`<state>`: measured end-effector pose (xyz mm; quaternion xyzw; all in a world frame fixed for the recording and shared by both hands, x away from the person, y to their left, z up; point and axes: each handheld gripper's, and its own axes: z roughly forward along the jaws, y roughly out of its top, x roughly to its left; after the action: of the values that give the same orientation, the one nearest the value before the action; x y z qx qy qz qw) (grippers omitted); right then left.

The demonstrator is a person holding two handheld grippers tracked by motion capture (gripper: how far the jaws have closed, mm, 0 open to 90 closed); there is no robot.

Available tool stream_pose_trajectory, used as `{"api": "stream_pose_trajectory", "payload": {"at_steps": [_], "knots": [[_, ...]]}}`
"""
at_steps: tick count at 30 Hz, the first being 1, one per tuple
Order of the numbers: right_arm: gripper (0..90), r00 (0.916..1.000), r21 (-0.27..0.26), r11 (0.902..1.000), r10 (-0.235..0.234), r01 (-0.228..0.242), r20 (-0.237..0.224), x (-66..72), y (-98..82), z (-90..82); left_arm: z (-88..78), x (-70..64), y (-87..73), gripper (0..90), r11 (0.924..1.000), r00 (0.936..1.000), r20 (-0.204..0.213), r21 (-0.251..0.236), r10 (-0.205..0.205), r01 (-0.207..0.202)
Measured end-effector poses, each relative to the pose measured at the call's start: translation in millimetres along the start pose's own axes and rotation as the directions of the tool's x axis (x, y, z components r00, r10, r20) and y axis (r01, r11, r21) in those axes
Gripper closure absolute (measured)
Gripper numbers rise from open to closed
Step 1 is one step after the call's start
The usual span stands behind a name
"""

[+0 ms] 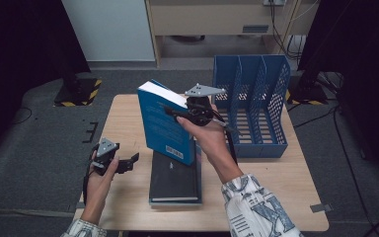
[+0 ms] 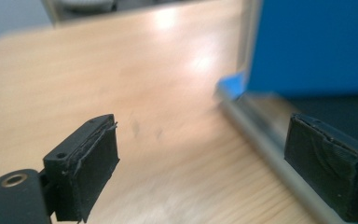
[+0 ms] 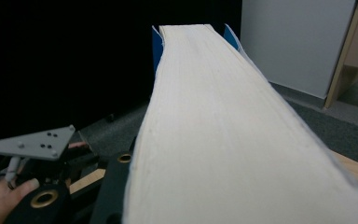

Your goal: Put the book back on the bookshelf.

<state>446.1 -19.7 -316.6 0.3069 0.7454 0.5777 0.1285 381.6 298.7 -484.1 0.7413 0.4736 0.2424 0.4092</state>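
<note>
**Blue book lifted upright over the black one**

Your right gripper (image 1: 177, 112) has the thick blue-covered book with cream page edges (image 1: 164, 123) clamped across its thickness, the jaws pressing on both covers near the top. The book stands upright and tilted slightly, its lower edge just above the flat black hardcover book (image 1: 175, 178) that lies on the light wooden table (image 1: 276, 197). In the right gripper view the cream page block (image 3: 223, 135) runs away from you between the jaws.

Your left gripper (image 1: 128, 163) sits low at the table's left edge, well apart from the blue book; its jaws stand wide open with nothing between them, black pads (image 2: 93, 168) facing the bare wood.

Behind the books, the blue perforated plastic file rack (image 1: 250, 103) stands at the table's far right.
</note>
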Motion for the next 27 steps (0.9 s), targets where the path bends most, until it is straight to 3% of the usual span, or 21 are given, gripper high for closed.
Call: {"api": "stream_pose_trajectory", "payload": {"at_steps": [3,5,10,15,27], "knots": [[60.7,0.9998,0.003,1.0,0.007,-0.007,0.019,-2.0,5.4,1.1,0.9,7.4,-3.3,9.1,0.9998,0.9995,-0.031,0.021,0.005,-0.005],[60.7,0.9989,0.012,0.9999,-0.003,0.002,0.047,-2.3,10.1,1.5,1.4,11.7,-5.1,9.1,0.9997,0.9985,-0.053,0.02,-0.014,0.015],[60.8,0.9964,0.005,1.0,0.005,-0.005,0.084,-6.8,22.4,-3.0,9.3,21.4,-13.6,9.0,0.9964,0.9944,-0.1,0.074,-0.034,0.041],[60.8,0.993,-0.018,0.9962,0.086,-0.085,0.08,-14.3,28.5,-10.1,15.2,24.9,-17.9,9.0,0.9915,0.9943,-0.103,0.123,-0.03,0.043],[60.7,0.9775,-0.058,0.9799,0.195,-0.191,0.081,-32.3,22.5,-23.1,19.6,26.3,-21.0,8.5,0.9844,0.9931,-0.115,0.171,-0.023,0.042]]}}
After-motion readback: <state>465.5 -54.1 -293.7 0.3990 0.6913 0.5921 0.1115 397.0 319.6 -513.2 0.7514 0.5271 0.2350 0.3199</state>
